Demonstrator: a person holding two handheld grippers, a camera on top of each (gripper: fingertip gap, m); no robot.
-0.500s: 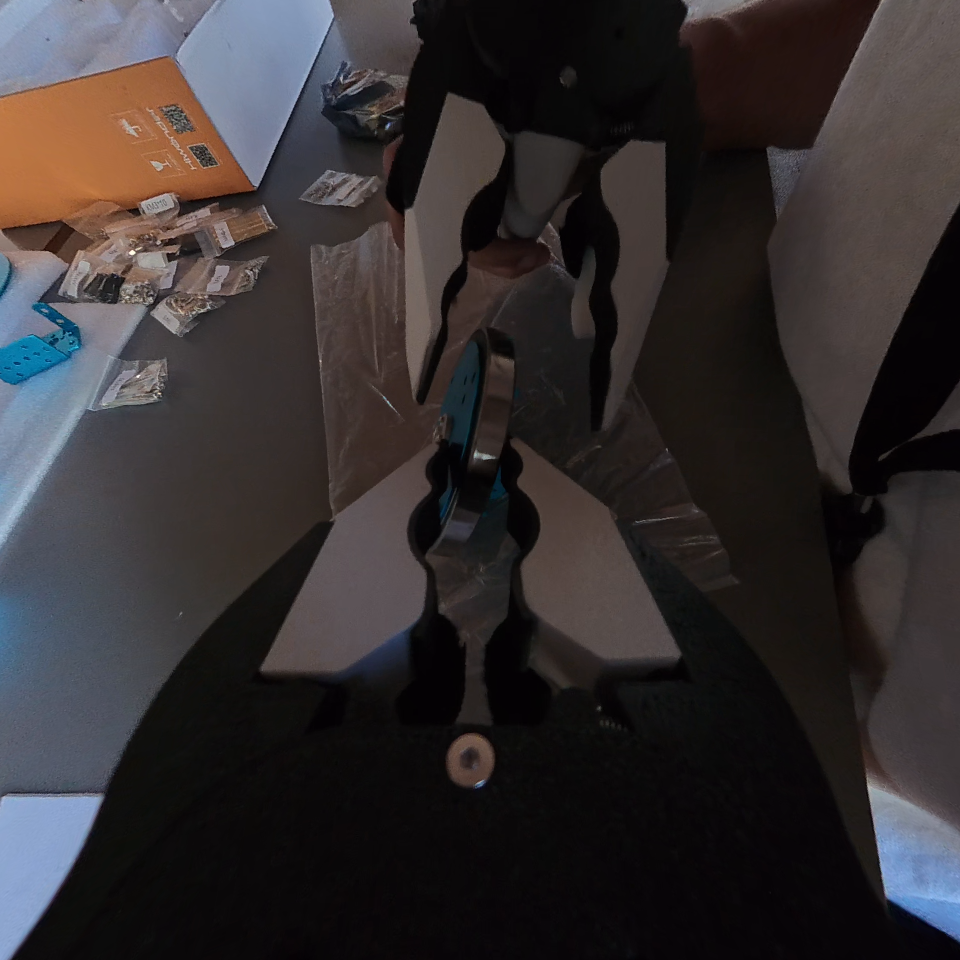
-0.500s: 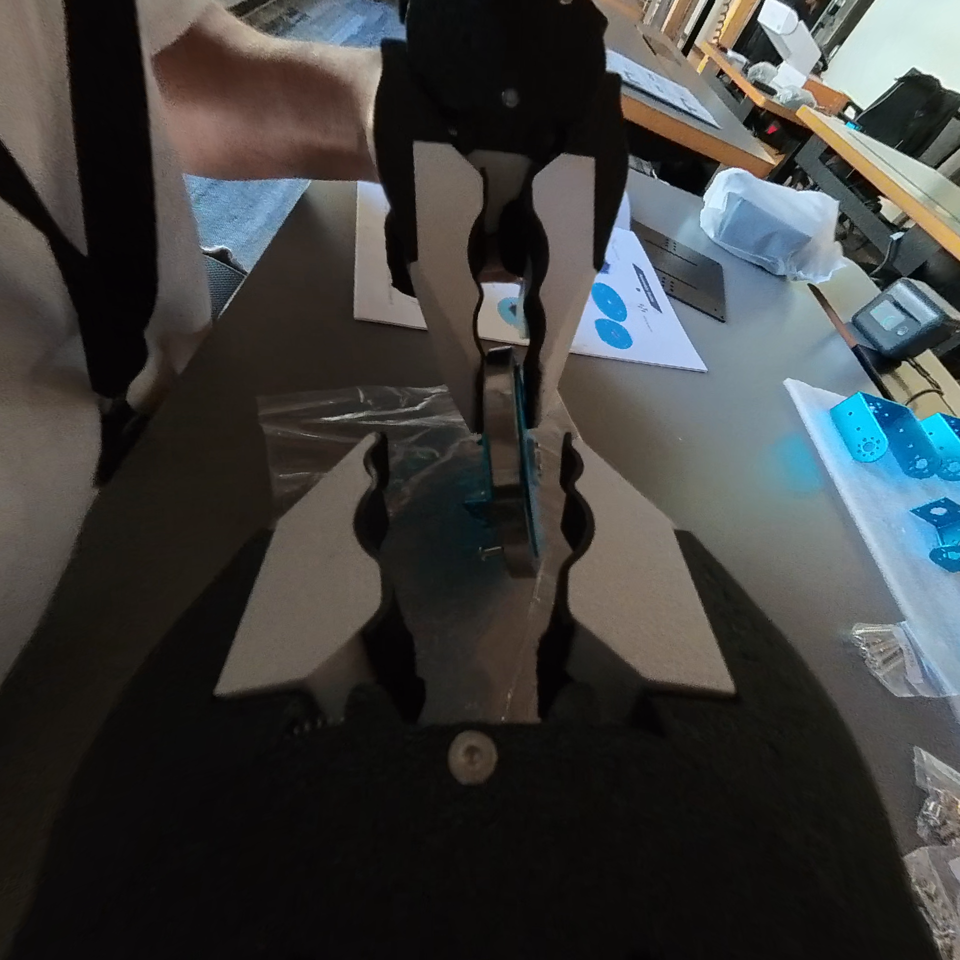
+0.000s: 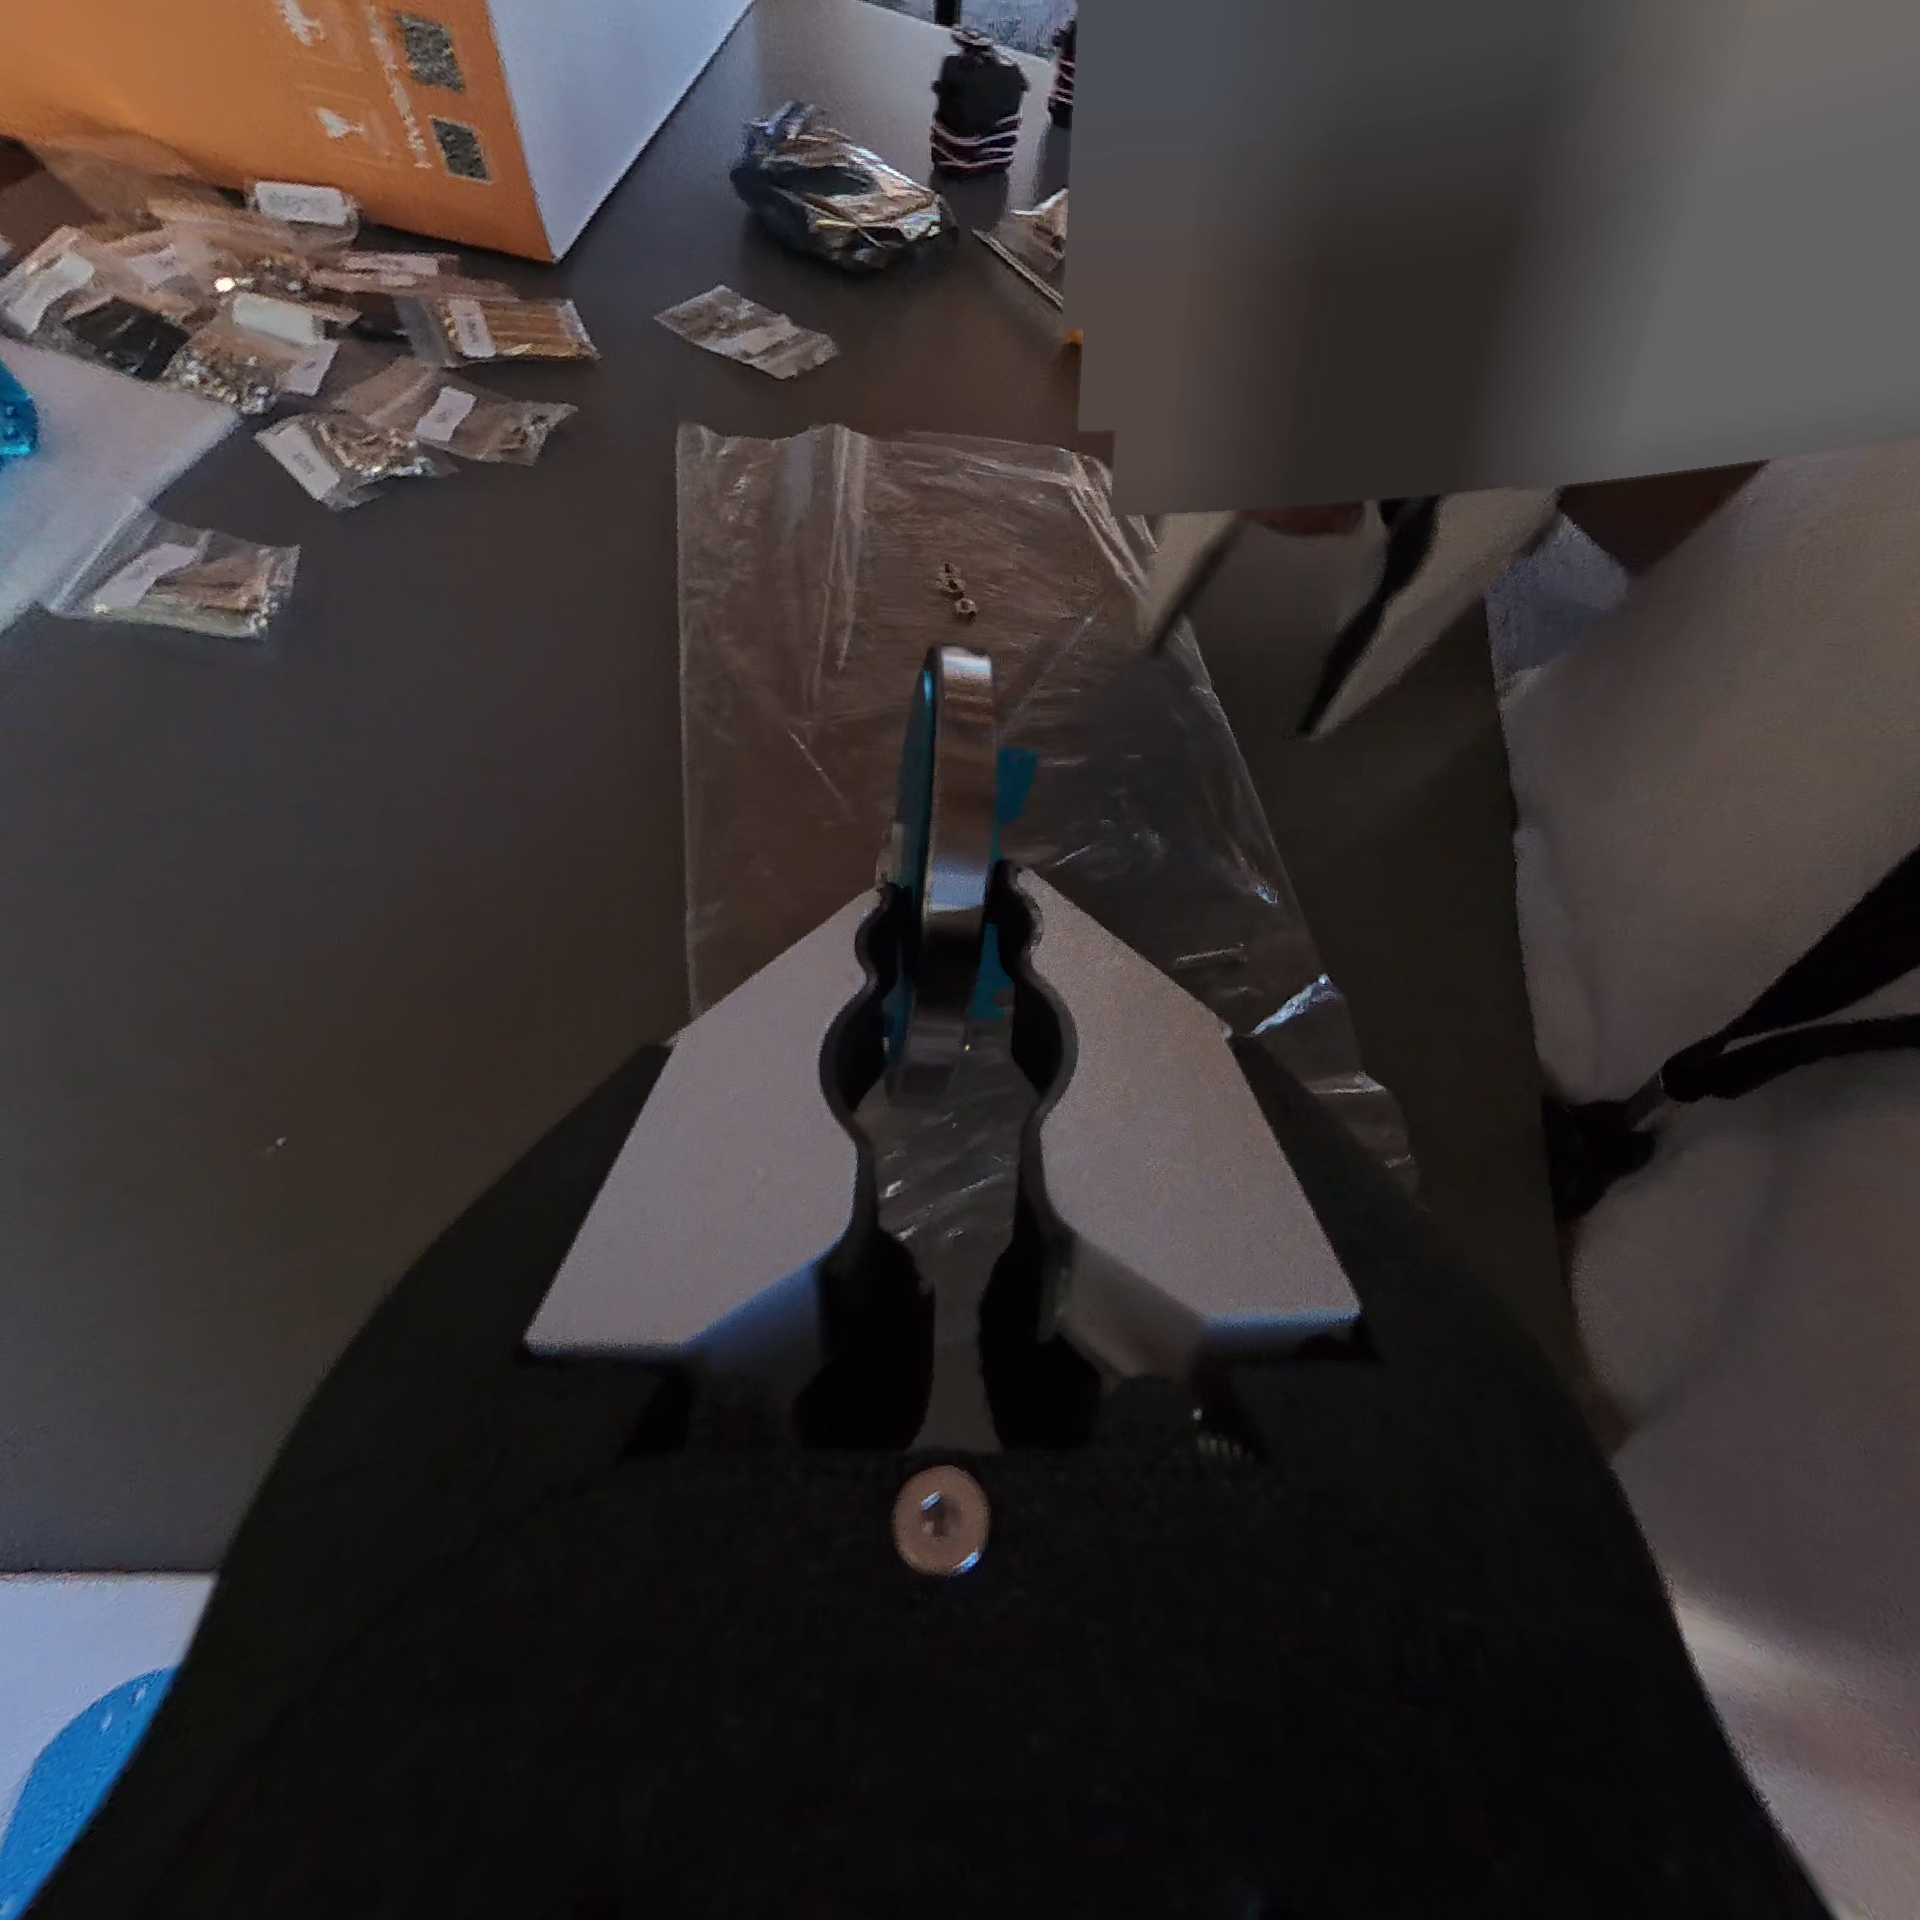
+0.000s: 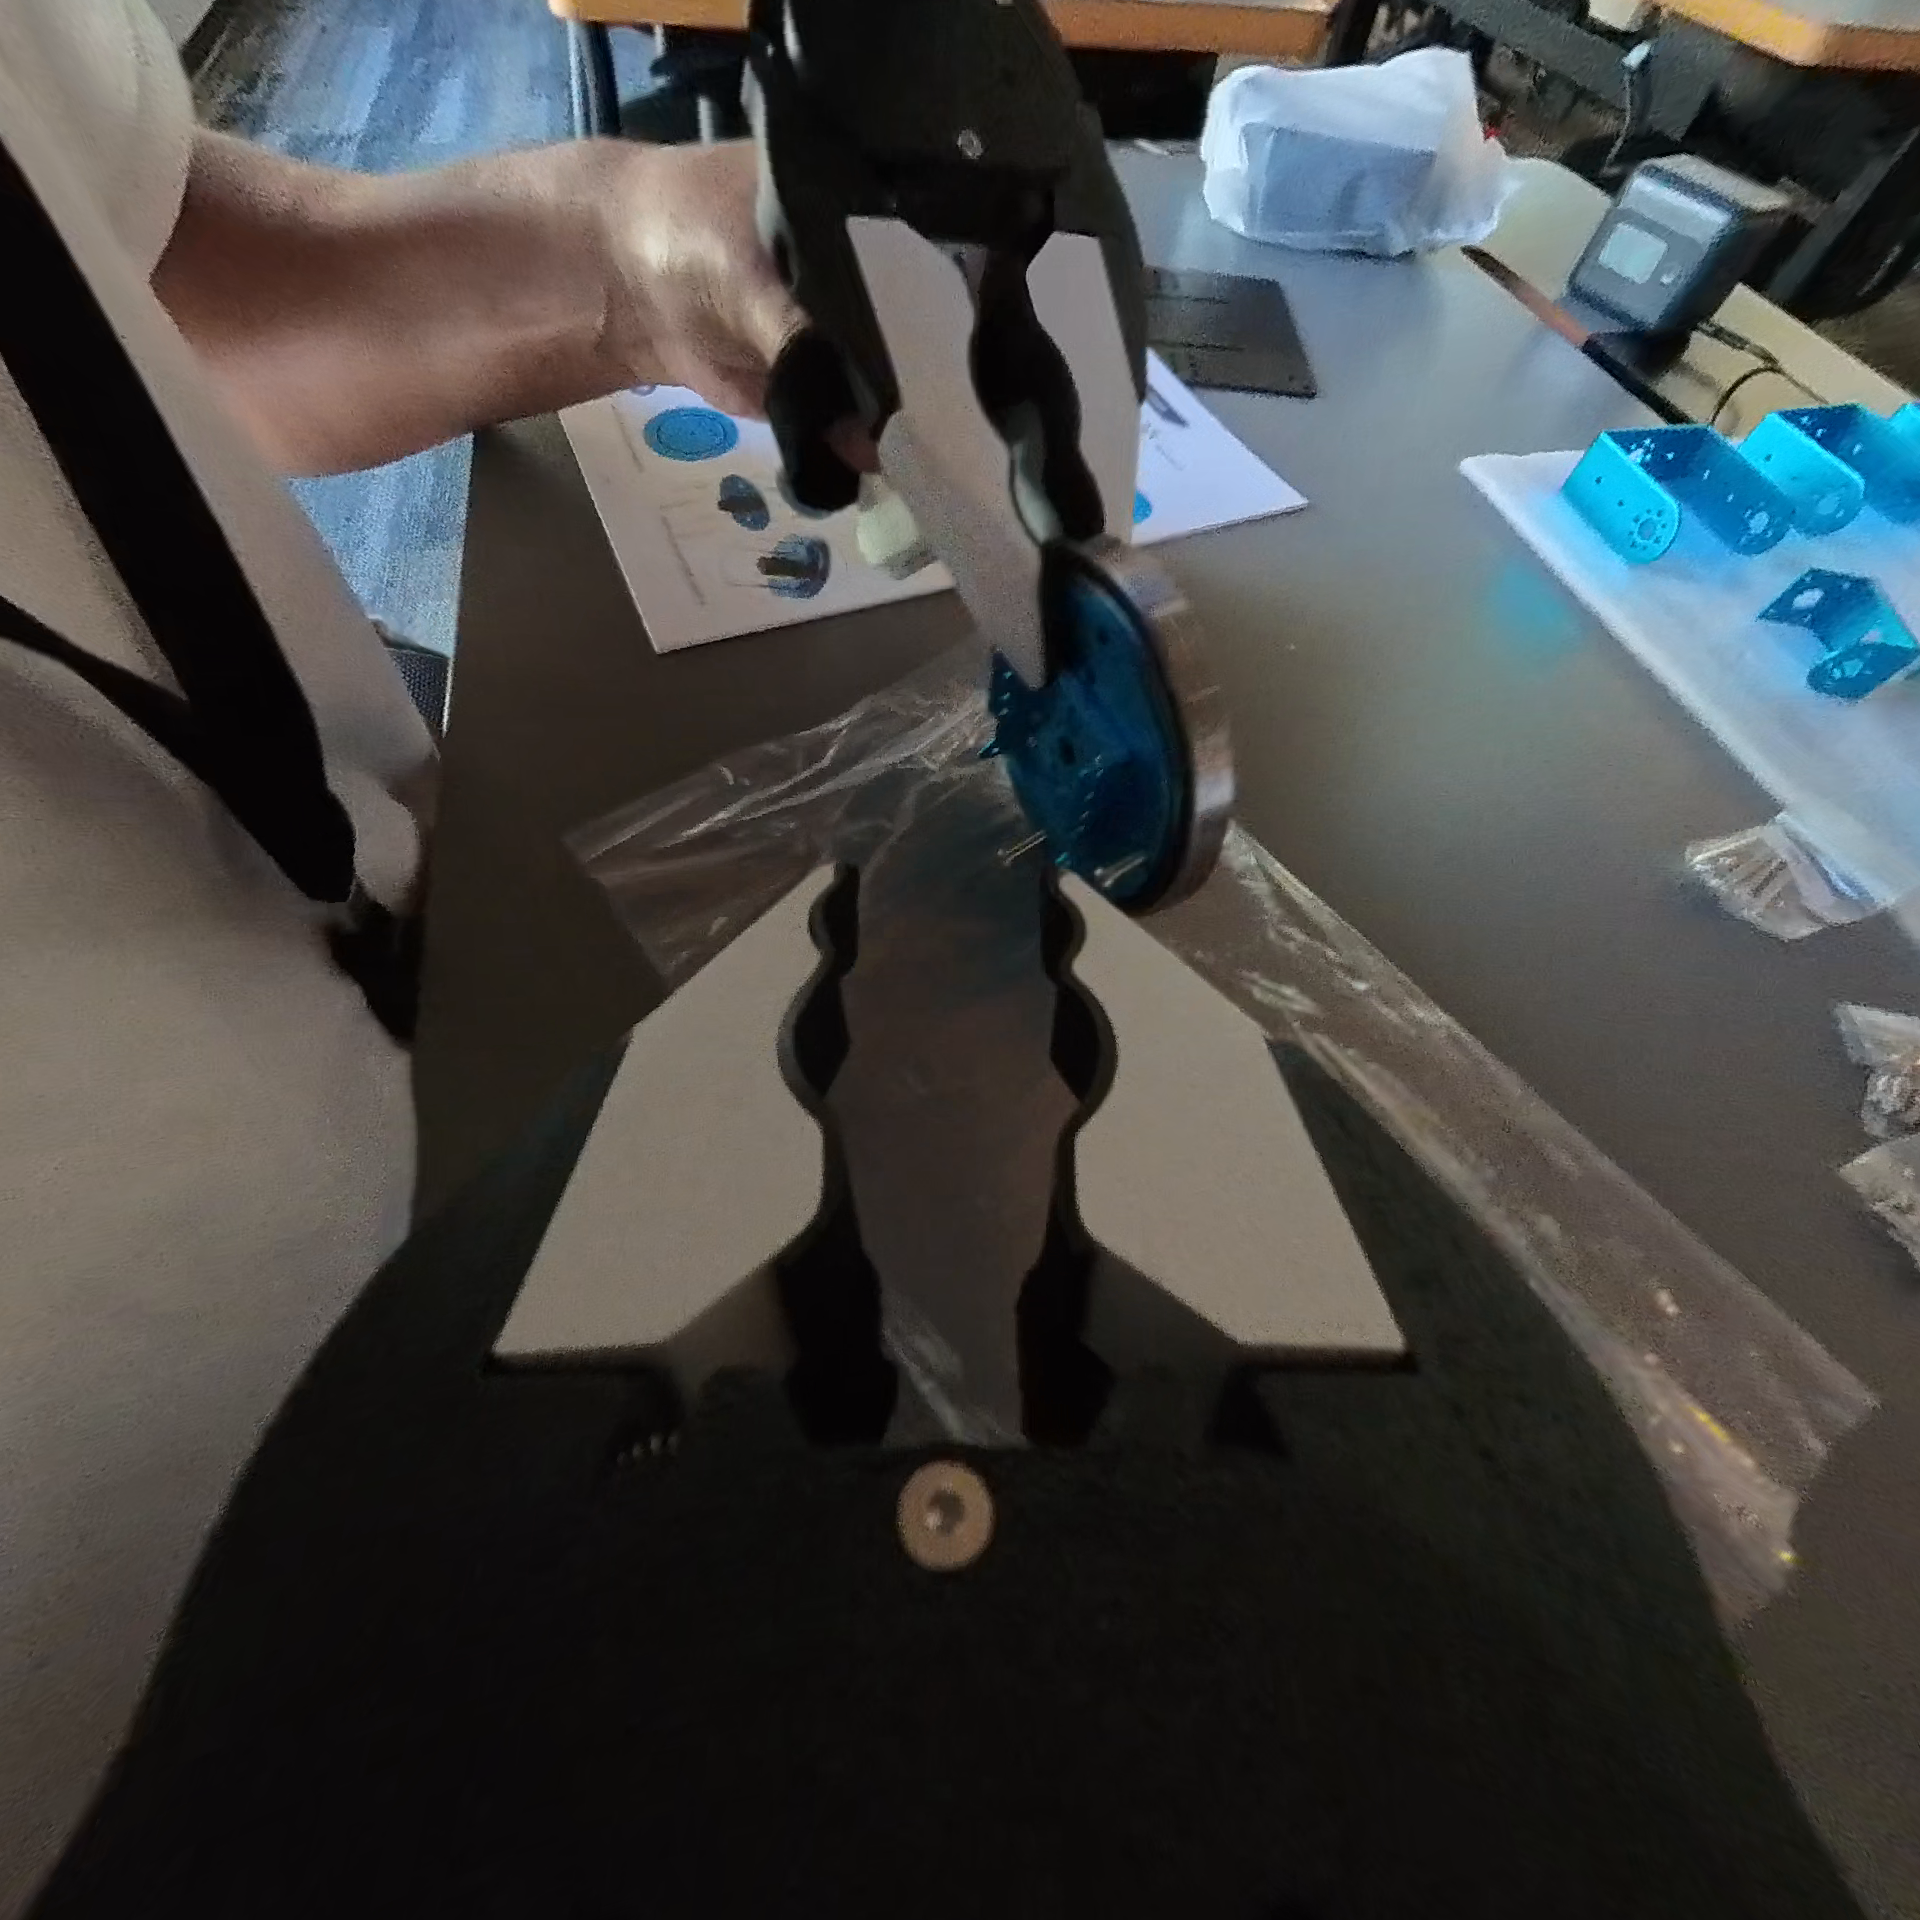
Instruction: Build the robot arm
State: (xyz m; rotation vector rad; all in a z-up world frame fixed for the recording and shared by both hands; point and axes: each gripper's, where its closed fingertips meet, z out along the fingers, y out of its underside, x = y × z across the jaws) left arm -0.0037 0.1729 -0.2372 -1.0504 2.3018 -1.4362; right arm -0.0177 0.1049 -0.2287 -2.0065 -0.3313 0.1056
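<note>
Desk (image 3: 364,883) of dark grey carries everything, its surface running through both wrist views. At its far left in the left wrist view stands an orange and white box (image 3: 436,104), and below that a scatter of small hardware bags (image 3: 312,343). A clear plastic bag (image 3: 831,623) lies flat at the middle of the desk, beneath both grippers. In the right wrist view a printed instruction sheet (image 4: 727,530) lies beyond the plastic, with blue metal brackets (image 4: 1714,499) on a white pad to the right and a white wrapped bundle (image 4: 1351,156) farther back.

The left gripper (image 3: 951,883) has its jaws clenched on the blue and silver disc part (image 3: 956,790), which stands on edge between them, lifted clear of the plastic; in the right wrist view the same disc (image 4: 1122,748) tilts with its blue perforated face toward the camera. A person's hand (image 4: 665,281) holds that gripper from above.

The right gripper (image 4: 951,894) has its jaws released, apart and empty, its right tip just beside the disc's lower rim. Two tiny nuts (image 3: 954,590) sit on the plastic beyond the disc.
</note>
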